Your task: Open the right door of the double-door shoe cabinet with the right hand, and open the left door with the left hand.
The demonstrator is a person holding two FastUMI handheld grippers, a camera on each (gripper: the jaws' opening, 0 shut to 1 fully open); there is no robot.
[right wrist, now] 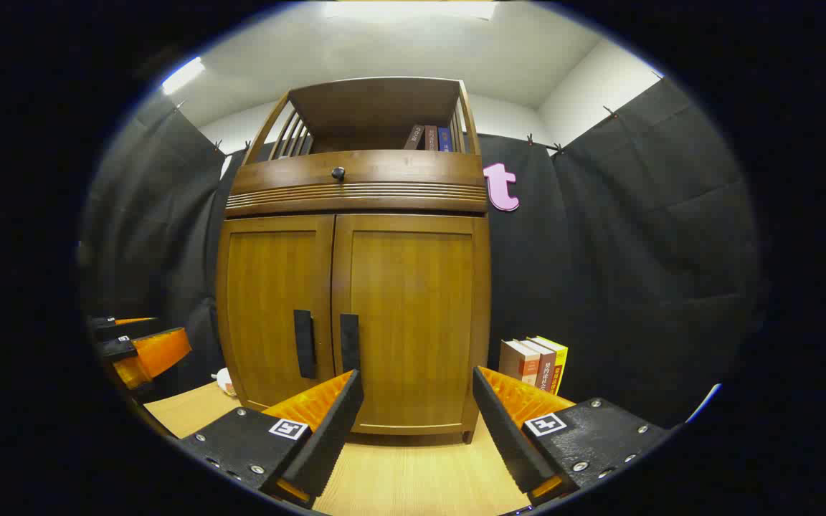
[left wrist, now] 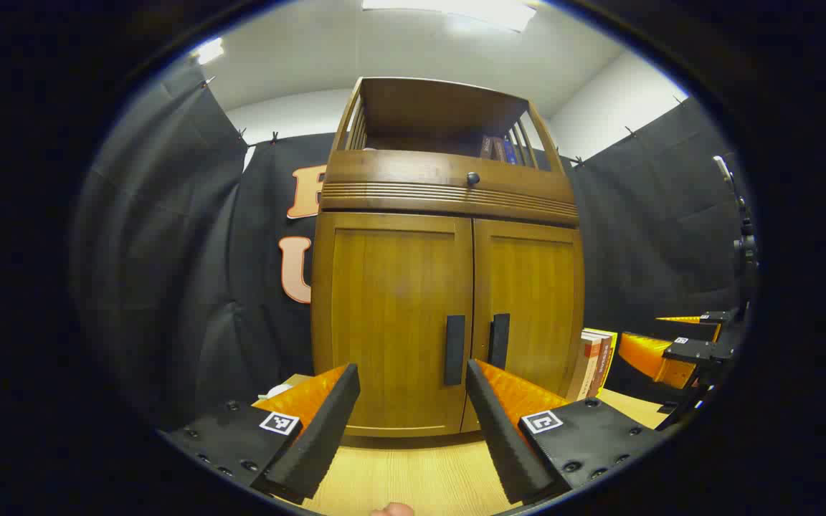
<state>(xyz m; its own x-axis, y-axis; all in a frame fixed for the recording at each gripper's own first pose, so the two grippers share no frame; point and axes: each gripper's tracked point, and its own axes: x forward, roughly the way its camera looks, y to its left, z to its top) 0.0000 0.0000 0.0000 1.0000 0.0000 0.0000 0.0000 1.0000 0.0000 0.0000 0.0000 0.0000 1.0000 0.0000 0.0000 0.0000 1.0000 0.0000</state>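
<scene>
Left gripper (left wrist: pixel 413 423): fingers spread wide, nothing between them, held in front of the cabinet's left door and apart from it.

Shoe cabinet (left wrist: pixel 449 251): brown wood, standing on a pale wooden tabletop (left wrist: pixel 413 473) against the black cloth wall. Left door (left wrist: pixel 391 315) and right door (left wrist: pixel 531 308) both closed, each with a black vertical handle, left handle (left wrist: pixel 454 350) and right handle (left wrist: pixel 499 341), beside the centre seam. Above the doors a drawer front with a small dark knob (left wrist: pixel 472 178); above that an open railed shelf holding a few books (right wrist: pixel 431 137).

Right gripper (right wrist: pixel 416 430): fingers wide apart, holding nothing, facing the right door, clear of it.

Upright books (right wrist: pixel 535 362): on the tabletop just right of the cabinet.
</scene>
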